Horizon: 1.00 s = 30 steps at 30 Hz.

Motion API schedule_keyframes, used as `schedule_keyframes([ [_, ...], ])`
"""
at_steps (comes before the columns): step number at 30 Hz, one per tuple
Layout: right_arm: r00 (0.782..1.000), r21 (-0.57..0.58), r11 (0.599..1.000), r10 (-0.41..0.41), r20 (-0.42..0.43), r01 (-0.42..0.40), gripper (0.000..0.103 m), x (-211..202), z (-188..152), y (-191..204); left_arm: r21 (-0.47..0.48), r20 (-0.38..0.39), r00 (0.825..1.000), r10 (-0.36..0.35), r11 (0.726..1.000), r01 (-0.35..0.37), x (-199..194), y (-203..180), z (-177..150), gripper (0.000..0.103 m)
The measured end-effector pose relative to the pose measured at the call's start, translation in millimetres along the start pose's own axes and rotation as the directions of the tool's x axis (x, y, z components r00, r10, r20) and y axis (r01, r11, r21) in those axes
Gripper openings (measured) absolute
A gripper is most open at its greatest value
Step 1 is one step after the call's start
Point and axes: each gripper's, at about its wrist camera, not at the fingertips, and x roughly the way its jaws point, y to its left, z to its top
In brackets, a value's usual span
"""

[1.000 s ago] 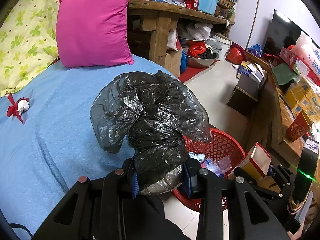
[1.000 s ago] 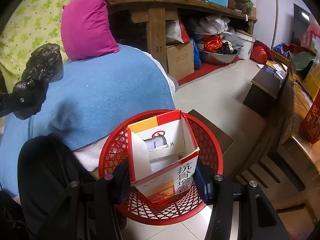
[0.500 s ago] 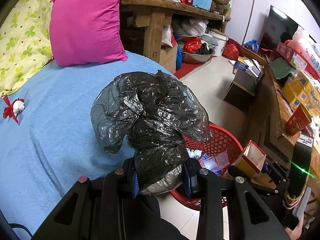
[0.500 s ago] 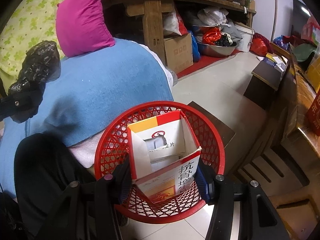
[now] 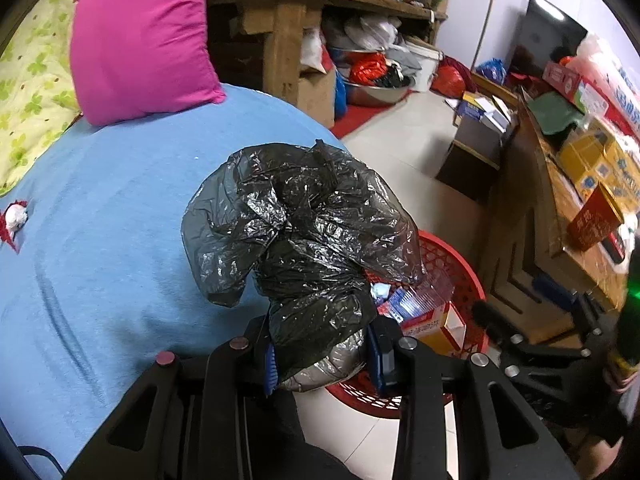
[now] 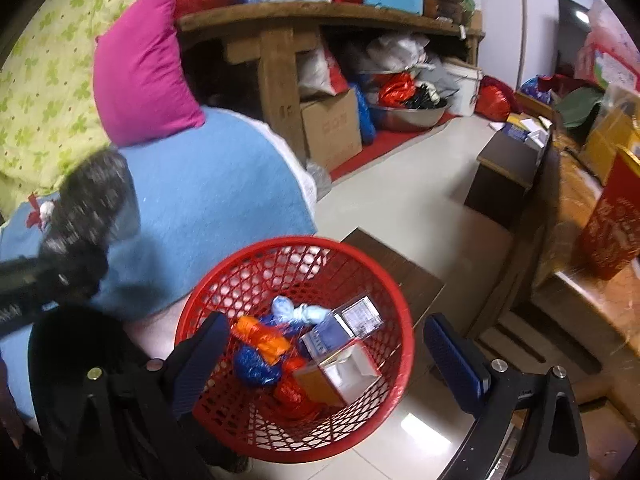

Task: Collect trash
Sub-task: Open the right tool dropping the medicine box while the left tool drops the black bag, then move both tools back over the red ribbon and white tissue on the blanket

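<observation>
Two hand-held grippers hover at a red mesh plastic basket: the left pinches a light, crumpled, slippery black plastic bag by its bunched neck, while the right, jaws just opened, stands empty above a dropped cardboard carton.

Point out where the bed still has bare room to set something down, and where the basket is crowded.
The blue bedspread is bare between the pink pillow, the small red-and-white scrap at its left and the held black bag. The red basket is crowded at its bottom: the box and wrappers fill it, leaving only room on top.
</observation>
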Motion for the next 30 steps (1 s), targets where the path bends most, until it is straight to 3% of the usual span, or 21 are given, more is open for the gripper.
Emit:
schedule_keyframes([
  [11,0.994,0.053,0.996,-0.072,0.080,0.068,0.099,-14.3,11.1,-28.4,0.063,-0.061,0.998,-0.023,0.998,0.027,22.0,-25.3,-0.9,0.036],
  [22,0.990,0.082,0.992,-0.104,0.092,0.096,0.099,-15.1,12.3,-41.7,0.094,-0.107,0.993,-0.044,0.994,0.054,30.9,-39.9,-6.9,0.037],
  [23,0.990,0.085,0.991,-0.107,0.089,0.100,0.099,-14.9,12.1,-43.4,0.099,-0.115,0.992,-0.051,0.993,0.062,33.2,-41.8,-7.0,0.042],
  [26,0.990,0.098,0.989,-0.116,0.086,0.107,0.099,-16.2,11.1,-48.9,0.116,-0.149,0.986,-0.069,0.990,0.086,39.4,-46.2,-6.2,0.072],
  [30,0.987,0.106,0.987,-0.129,0.093,0.119,0.099,-19.7,11.7,-53.7,0.114,-0.135,0.986,-0.094,0.987,0.110,33.0,-46.7,-4.1,0.073],
])
